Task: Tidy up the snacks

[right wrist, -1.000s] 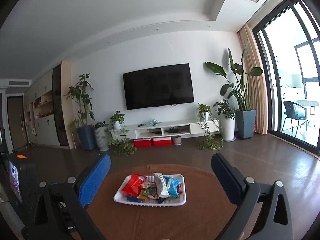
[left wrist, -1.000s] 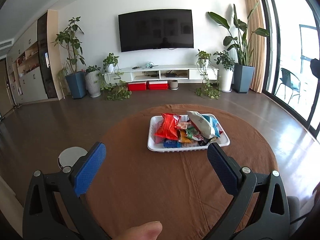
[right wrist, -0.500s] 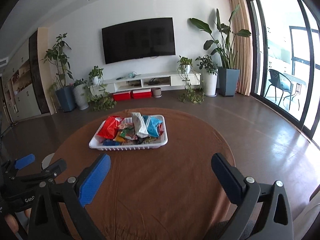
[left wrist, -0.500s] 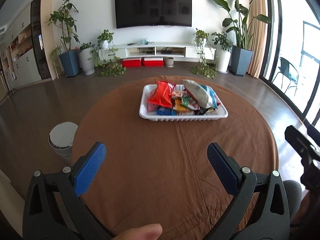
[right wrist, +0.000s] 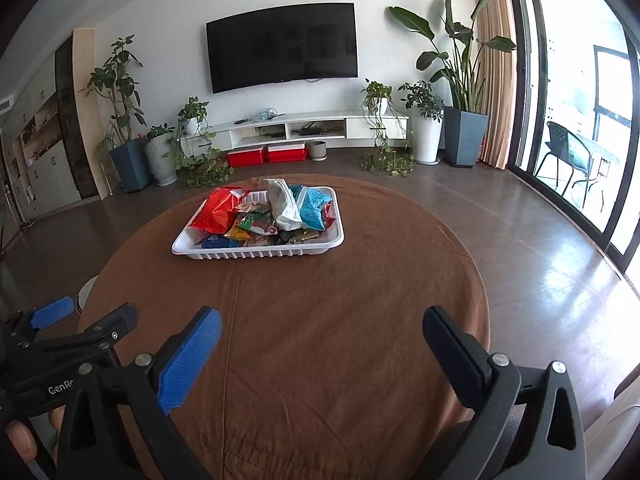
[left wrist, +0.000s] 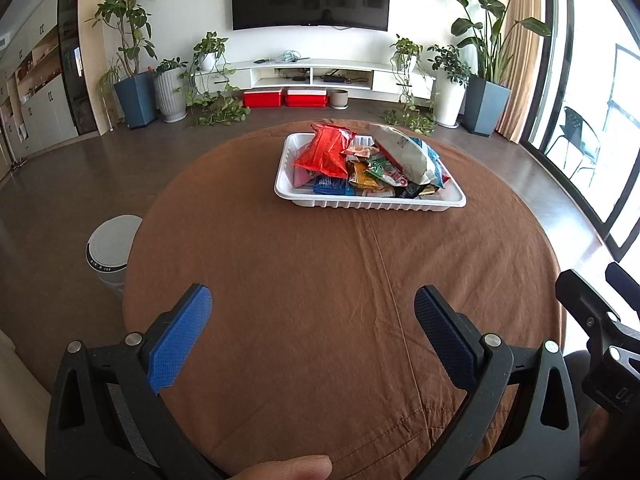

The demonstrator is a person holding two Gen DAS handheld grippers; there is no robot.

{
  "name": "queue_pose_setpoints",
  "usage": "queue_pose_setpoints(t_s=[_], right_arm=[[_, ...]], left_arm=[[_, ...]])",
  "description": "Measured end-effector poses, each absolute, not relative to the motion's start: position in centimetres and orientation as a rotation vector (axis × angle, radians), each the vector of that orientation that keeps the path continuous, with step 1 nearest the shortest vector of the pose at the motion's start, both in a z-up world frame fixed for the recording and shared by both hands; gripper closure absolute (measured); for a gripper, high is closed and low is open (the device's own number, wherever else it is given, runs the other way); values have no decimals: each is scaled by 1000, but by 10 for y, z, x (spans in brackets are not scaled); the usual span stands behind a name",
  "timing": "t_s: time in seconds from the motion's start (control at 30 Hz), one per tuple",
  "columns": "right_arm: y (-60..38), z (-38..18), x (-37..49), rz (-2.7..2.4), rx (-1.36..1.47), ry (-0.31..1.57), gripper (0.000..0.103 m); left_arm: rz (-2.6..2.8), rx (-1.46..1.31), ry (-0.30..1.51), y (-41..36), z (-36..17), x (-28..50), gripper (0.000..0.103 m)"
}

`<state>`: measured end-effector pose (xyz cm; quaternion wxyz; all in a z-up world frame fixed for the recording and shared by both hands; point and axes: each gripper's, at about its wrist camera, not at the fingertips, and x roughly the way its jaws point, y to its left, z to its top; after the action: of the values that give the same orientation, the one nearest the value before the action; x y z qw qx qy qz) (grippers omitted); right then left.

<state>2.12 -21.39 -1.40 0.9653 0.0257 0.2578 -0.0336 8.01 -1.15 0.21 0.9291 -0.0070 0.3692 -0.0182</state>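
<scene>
A white ribbed tray (left wrist: 372,201) (right wrist: 256,255) stands on the far half of a round table under a brown cloth (left wrist: 340,280) (right wrist: 304,320). Several snack packets are piled in it: a red bag (left wrist: 326,150) (right wrist: 218,210) on the left, a white bag (left wrist: 404,154) (right wrist: 284,204) and a blue bag (right wrist: 314,206) on the right, smaller packets in between. My left gripper (left wrist: 312,300) hangs open over the near part of the cloth, nothing between its fingers. My right gripper (right wrist: 320,320) is open too, empty, well short of the tray.
A white round bin (left wrist: 112,246) stands on the floor left of the table. Beyond it are a TV stand (right wrist: 300,128), two red boxes (left wrist: 288,98), potted plants and glass doors on the right. A thumb (left wrist: 280,466) shows at the bottom edge.
Both grippers have dropped and tilted down toward the table, so the tray sits lower and nearer in the right wrist view. Each gripper now shows at the edge of the other's view.
</scene>
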Motion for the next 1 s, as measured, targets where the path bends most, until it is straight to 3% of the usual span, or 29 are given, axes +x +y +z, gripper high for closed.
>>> queue_pose_setpoints(t_s=[1.0], right_arm=[[-202,-14,21,-39,45,594,0]], left_arm=[[-46,-18,760,-13,2,76,0]])
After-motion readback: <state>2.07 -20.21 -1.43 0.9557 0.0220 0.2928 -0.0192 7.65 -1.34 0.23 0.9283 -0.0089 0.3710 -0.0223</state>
